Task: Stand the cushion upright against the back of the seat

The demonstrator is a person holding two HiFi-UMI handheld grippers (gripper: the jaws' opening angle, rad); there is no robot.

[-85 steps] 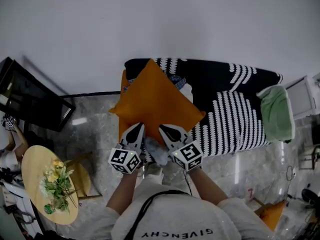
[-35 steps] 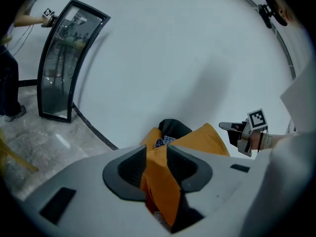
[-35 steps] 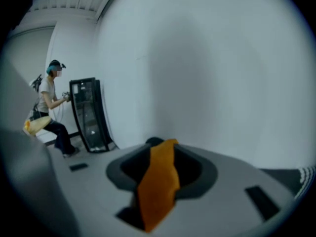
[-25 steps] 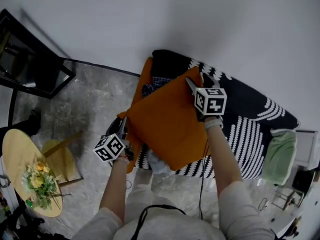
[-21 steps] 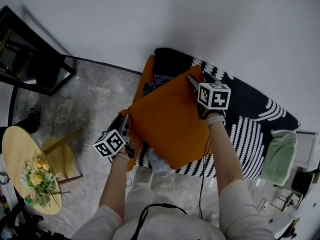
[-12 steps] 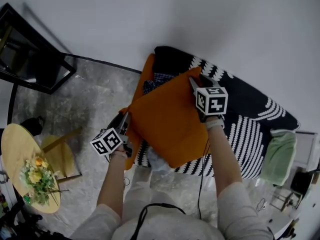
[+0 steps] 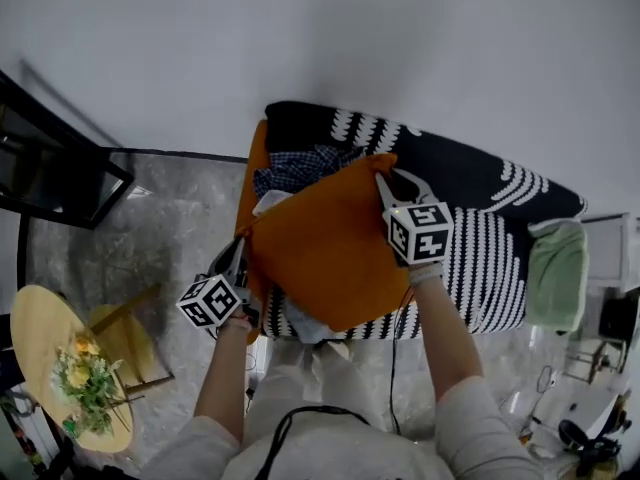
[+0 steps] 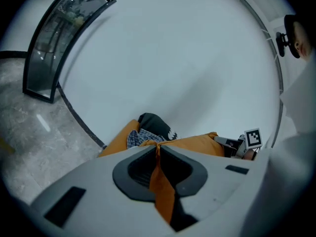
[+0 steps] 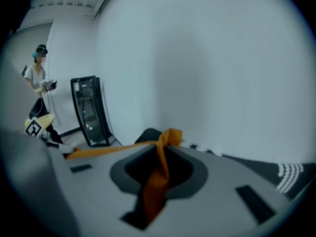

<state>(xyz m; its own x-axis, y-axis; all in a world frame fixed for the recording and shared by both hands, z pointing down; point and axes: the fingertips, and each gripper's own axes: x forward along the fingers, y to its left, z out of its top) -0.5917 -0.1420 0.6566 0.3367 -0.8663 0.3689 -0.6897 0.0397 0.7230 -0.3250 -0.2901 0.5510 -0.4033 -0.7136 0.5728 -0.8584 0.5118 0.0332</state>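
Clamping opposite corners of the orange cushion [image 7: 325, 243], the left gripper [image 7: 242, 248] and right gripper [image 7: 382, 183] have just closed on its fabric, so it sits tilted over the seat [image 7: 480, 253], probably ready to stand against the back.

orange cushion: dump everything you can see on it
The orange cushion is a square, plain, soft-looking fabric pillow with pointed corners. It is held tilted over the near edge of the black-and-white seat, one corner toward the person. The left gripper pinches its left corner and the right gripper its far right corner. Both pairs of jaws have just been closing and now clamp orange fabric. It partly covers a plaid cloth.
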